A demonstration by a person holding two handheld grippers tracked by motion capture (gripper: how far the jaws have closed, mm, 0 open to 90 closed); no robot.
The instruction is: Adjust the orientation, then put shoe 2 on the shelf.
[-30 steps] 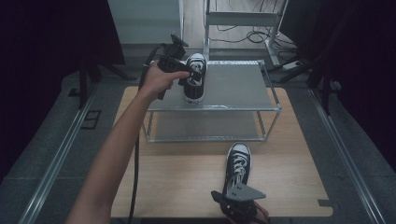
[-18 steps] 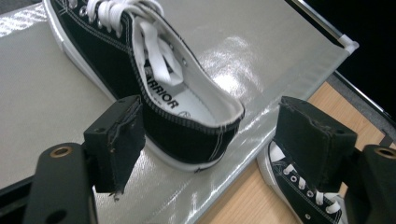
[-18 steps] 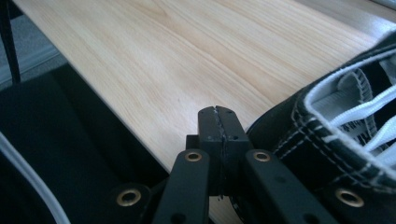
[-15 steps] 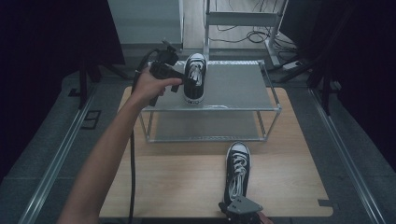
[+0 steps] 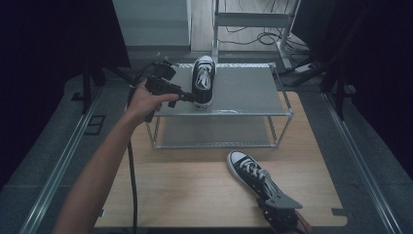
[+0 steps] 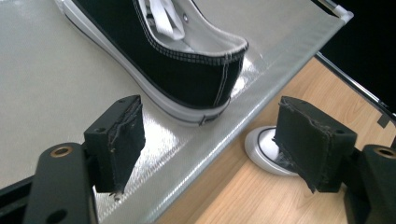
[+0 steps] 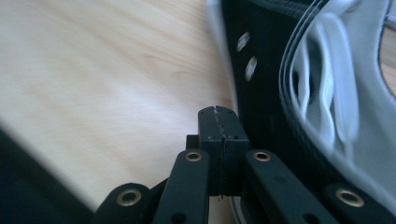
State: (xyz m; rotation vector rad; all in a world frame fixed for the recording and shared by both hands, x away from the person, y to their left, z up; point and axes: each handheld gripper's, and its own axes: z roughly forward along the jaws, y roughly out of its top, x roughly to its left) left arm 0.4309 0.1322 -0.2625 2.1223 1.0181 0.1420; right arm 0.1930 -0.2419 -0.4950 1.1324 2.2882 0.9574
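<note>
Since prior frame, L gripper (image 5: 187, 97) backed off rack shoe (image 5: 203, 80); jaws apart, nothing held. R gripper (image 5: 269, 199) jaws pressed together, empty, beside table shoe (image 5: 251, 173), now angled. Rack (image 5: 253, 92): 1 shoe on top shelf. Total: 2 shoes, 2 grippers, 1 rack.

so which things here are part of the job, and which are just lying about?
In the job:
- shoe on the rack
- shoe on the table
- rack
- left gripper, open
- right gripper, shut

Lying about:
- cables on the floor
- white frame behind
</note>
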